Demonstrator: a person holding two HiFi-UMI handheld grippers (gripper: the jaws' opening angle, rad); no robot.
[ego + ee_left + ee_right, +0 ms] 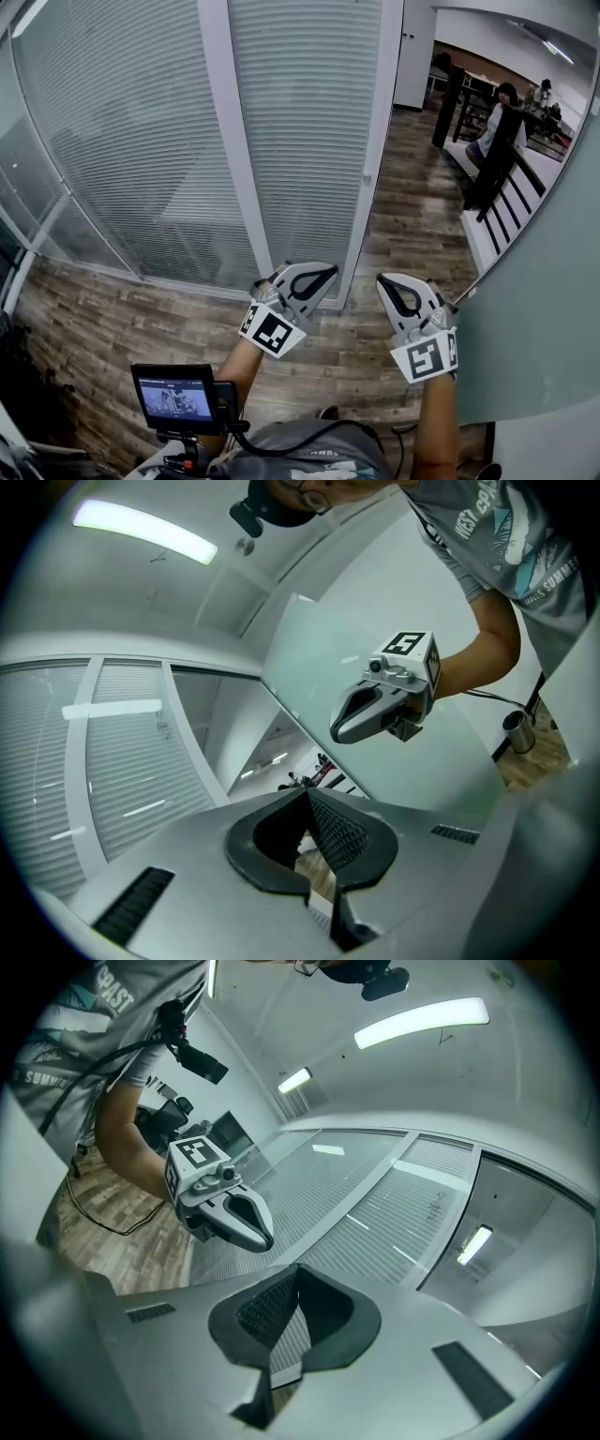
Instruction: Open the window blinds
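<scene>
Closest to the head camera, a small lit screen (175,397) sits on a mount at the person's chest, with a black cable running from it. Ahead stand the blinds (122,141), their horizontal slats lowered over two tall panes from top to floor, one on each side of a white frame (230,159). Both grippers are held out in front of the right pane, near its lower part but clear of it, over the wood-plank floor (122,328). On the left gripper (326,274) the jaws are clenched tip to tip, with nothing between them. On the right gripper (384,281) they are likewise pressed together and empty. The two grippers sit side by side, apart from each other. To the right rises a frosted glass panel (534,309). Beyond it, farther down the room, another person (497,122) stands beside a dark railing (511,192).
</scene>
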